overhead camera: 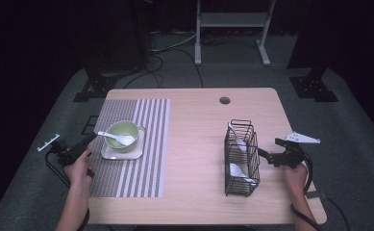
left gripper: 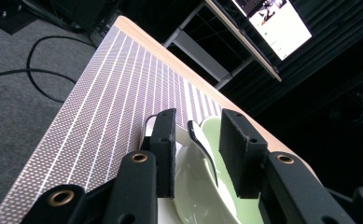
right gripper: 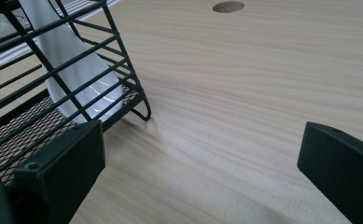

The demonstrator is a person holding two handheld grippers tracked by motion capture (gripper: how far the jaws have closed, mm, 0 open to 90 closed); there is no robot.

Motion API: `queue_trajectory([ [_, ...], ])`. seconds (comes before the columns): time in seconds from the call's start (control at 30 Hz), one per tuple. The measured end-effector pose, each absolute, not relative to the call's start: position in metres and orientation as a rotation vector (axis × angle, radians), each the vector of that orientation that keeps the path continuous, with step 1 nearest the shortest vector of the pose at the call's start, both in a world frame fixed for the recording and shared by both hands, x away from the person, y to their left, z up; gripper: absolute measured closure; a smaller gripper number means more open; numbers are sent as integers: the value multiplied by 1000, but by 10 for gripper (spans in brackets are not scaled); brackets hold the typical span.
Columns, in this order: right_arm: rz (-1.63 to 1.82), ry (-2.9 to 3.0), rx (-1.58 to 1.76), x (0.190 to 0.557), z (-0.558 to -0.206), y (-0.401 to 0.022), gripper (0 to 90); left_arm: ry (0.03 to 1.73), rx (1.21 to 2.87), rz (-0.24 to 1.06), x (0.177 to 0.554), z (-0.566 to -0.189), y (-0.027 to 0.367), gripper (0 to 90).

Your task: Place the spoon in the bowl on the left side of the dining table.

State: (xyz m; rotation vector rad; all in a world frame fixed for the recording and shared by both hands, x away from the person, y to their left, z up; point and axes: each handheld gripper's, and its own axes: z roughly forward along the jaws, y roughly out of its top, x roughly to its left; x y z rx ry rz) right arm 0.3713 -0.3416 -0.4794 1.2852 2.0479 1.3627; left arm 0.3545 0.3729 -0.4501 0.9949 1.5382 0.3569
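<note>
One white spoon [overhead camera: 118, 138] is lying in the green bowl [overhead camera: 122, 135] near the counter's left edge. The left hand-held gripper [left gripper: 197, 156] is standing released around its handle. The right hand-held gripper [right gripper: 202, 175] is waiting, jaws parted, beside the wire caddy [overhead camera: 243, 159], where two spoons are waiting.

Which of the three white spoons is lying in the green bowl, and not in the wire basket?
The spoon at the table's left, resting across the green bowl on the striped mat. The other two spoons stand inside the black wire basket.
</note>
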Motion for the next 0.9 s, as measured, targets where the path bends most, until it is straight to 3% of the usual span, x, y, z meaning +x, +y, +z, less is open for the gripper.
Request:
queue_trajectory([
  [0.9, 1356, 2049, 1288, 371, -479, -341, 0, 1516, 1064, 384, 330, -449, 376, 579],
])
